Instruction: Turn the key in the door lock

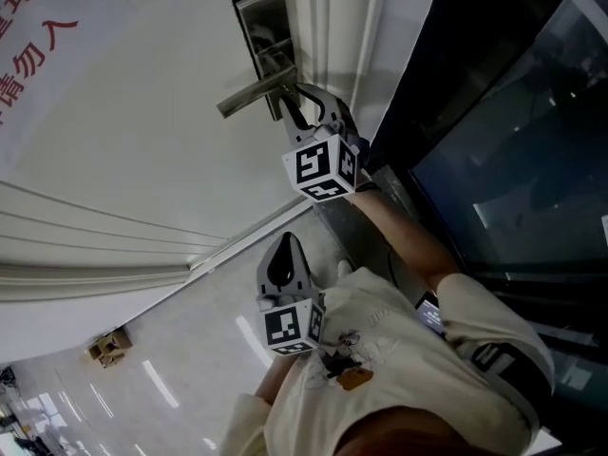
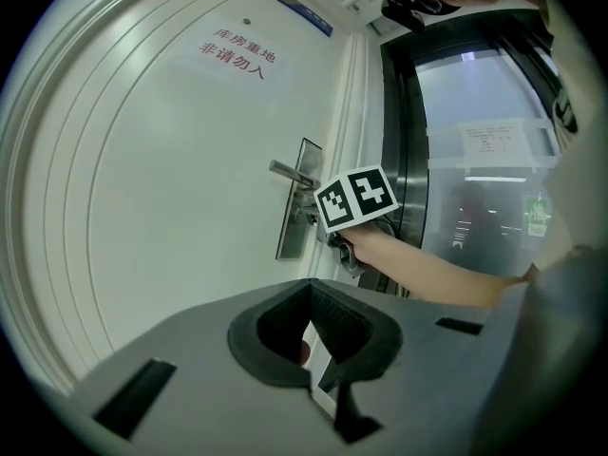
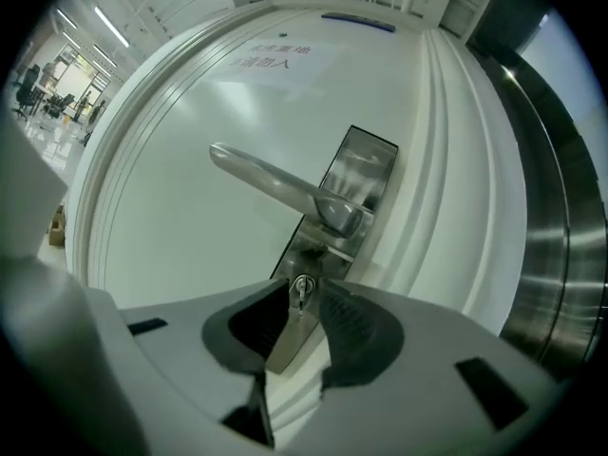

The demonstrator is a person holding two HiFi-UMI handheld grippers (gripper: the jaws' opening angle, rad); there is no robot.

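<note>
1. Left gripper (image 2: 310, 300). Nearest to the body and well back from the door (image 3: 171, 245). Jaws drawn together at the tips, with nothing gripped. It plays no part at the lock in this pose.

2. Right gripper (image 3: 304, 306). Reached out to the lock, so this is the hand placed for the task. Jaws parted, 1 on each side of the key and neither pad pressing on it. No grasp is made.

3. Key (image 3: 302, 290). Seated in the cylinder at the lower part of the lock plate (image 3: 359, 174), under the lever. It lies dead ahead of the right gripper's tips, in the gap between them. Its shank runs out of the door toward the gripper. Its flat head stands close to upright in the right gripper view, with its faces toward the 2 pads. Judgement: closing on the head comes first, then a roll of the wrist about the shank's line.

4. Lever handle (image 3: 275, 183). Brushed metal, on the same plate above the key, its arm reaching away from the door edge. It sits close over the jaws and could foul a wide wrist roll.

5. Red sign (image 2: 236, 53). Fixed high on the white door in 2 lines of red print: "库房重地" over "非请勿入".

6. Blue plate (image 2: 306, 14). Above the door; its lettering is too small to read.

7. Paper notice (image 2: 494, 139). On the glass panel beside the door frame; its print is not legible. No brand marks show on the lock or the grippers.
</note>
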